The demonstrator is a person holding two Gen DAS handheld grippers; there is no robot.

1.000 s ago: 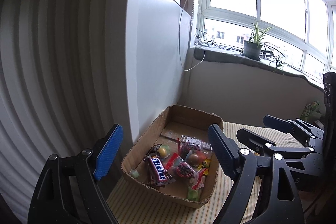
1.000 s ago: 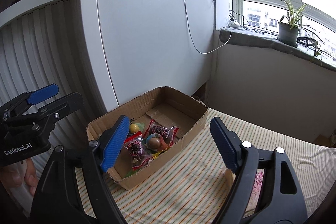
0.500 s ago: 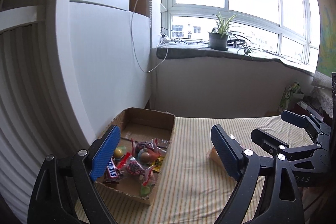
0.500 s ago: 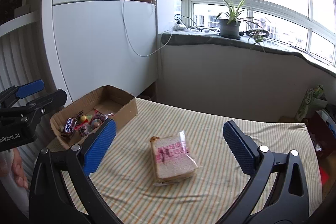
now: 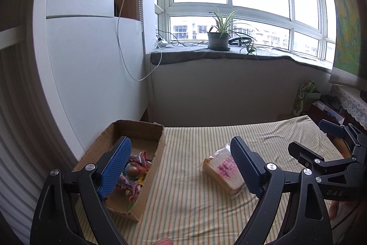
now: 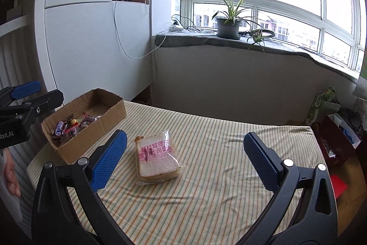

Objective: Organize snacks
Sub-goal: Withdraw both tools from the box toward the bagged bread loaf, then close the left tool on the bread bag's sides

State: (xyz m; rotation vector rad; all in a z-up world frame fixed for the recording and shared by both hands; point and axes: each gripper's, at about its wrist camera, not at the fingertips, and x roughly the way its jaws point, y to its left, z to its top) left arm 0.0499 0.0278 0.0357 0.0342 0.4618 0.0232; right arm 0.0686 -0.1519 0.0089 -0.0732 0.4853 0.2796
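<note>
A striped cloth (image 6: 218, 153) covers the surface that fills the lower half of both views. In the right wrist view a wrapped slab of sliced bread (image 6: 157, 159), its clear bag printed with pink lettering, lies flat on the cloth just left of centre. The right gripper (image 6: 183, 161) hangs above it with jaws spread wide and nothing between the pads; they have just been opening. The blue left pad sits close beside the bread in the picture, without touching it.

At middle left stands an open cardboard box (image 6: 110, 116), its near end packed with wrapped sweets (image 6: 75, 125), a Snickers bar (image 6: 59, 128) among them, the far end bare. Box and bread are apart, with striped cloth between.

In the left wrist view the left gripper (image 5: 181, 167) is also spread wide and empty, its jaws lately opening a little. Its left finger covers part of the box's contents at lower left, and its right finger hides the right edge of the bread.

Behind, a white cabinet (image 6: 91, 43) with a dangling cable (image 6: 119, 33) fills the upper left, and a potted spider plant (image 6: 229, 22) stands on the grey windowsill (image 6: 275, 45). Bags and boxes crowd the floor at the right edge.
</note>
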